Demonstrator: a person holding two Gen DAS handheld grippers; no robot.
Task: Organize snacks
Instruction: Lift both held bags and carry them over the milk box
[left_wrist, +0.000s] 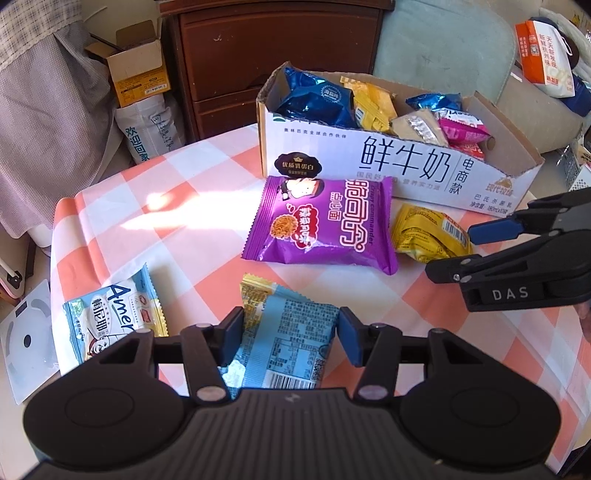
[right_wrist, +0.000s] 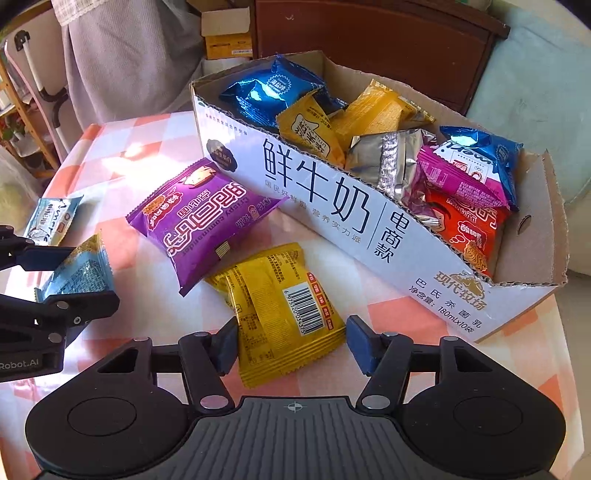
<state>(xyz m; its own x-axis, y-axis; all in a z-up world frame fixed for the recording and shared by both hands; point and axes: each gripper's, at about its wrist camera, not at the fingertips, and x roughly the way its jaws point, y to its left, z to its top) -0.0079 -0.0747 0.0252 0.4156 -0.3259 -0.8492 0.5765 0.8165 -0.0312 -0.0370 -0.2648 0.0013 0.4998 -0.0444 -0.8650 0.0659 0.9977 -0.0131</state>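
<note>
A white milk carton box (left_wrist: 369, 162) (right_wrist: 332, 206) on the checked table holds several snack packs. In front of it lie a purple noodle pack (left_wrist: 321, 221) (right_wrist: 199, 218) and a yellow pack (left_wrist: 428, 232) (right_wrist: 284, 310). My left gripper (left_wrist: 291, 332) (right_wrist: 70, 275) is open, its fingers on either side of a light blue pack (left_wrist: 291, 343) (right_wrist: 81, 269). My right gripper (right_wrist: 291, 343) (left_wrist: 458, 247) is open around the near end of the yellow pack. A second light blue pack (left_wrist: 110, 325) (right_wrist: 51, 218) lies at the table's left.
The table's left edge (left_wrist: 55, 258) drops off beside the second blue pack. Behind the box stand a dark wooden cabinet (left_wrist: 273, 48), a small cardboard box (left_wrist: 136, 66) and a pale green cushion (left_wrist: 443, 48).
</note>
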